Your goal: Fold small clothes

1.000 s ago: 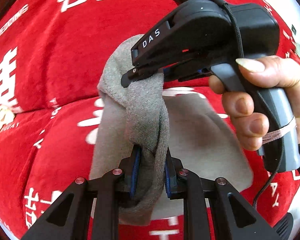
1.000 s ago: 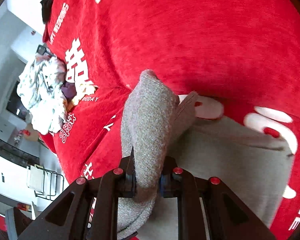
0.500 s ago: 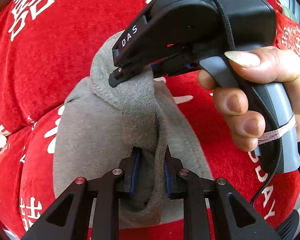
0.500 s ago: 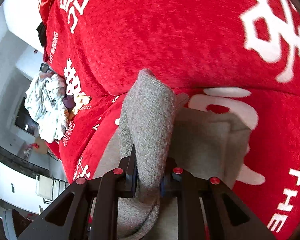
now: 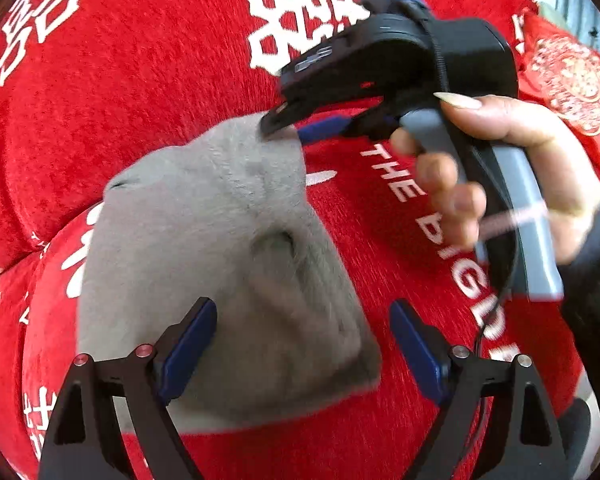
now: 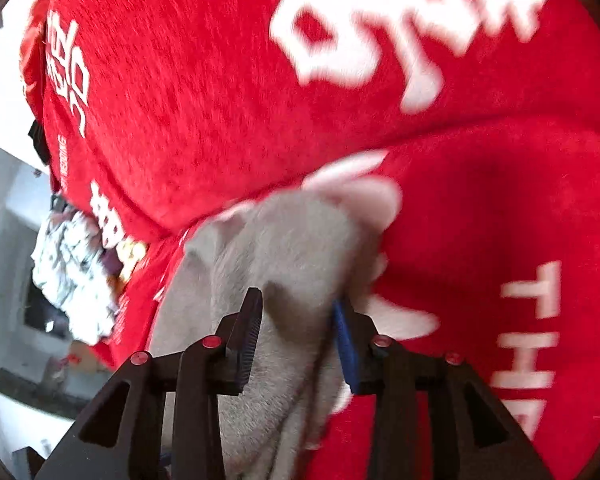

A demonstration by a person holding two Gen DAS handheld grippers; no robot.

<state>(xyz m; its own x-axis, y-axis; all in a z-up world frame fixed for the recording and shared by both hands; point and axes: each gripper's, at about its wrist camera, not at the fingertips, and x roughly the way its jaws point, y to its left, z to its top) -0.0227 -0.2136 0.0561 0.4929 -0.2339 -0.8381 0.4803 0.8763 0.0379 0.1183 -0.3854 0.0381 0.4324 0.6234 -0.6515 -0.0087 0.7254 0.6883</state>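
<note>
**Grey garment let go on a red cover**

The grey garment [image 5: 220,264] lies folded in a soft heap on a red plush cover [image 5: 140,80] printed with white characters and English words. We cannot tell what kind of clothing it is.

Our left claw [image 5: 300,352] stands wide open, its jaws having just been opening. The cloth lies between and beneath the blue pads [image 5: 188,352], and we see no pad pressing on it.

Our right claw [image 6: 296,340] is partly open, also having just been opening. Grey cloth sits between its jaws; the picture is blurred, and the pads seem not to press it. Its tips are at the garment's far end.

The left wrist view alone shows the right claw from outside [image 5: 296,124], black with a grey handle, held in a hand [image 5: 512,168] in a dark sleeve, with its tip at the cloth's upper edge. The right wrist view alone shows a crumpled pile of pale patterned clothes [image 6: 76,276] further along the cover, and a pale room beyond.
</note>
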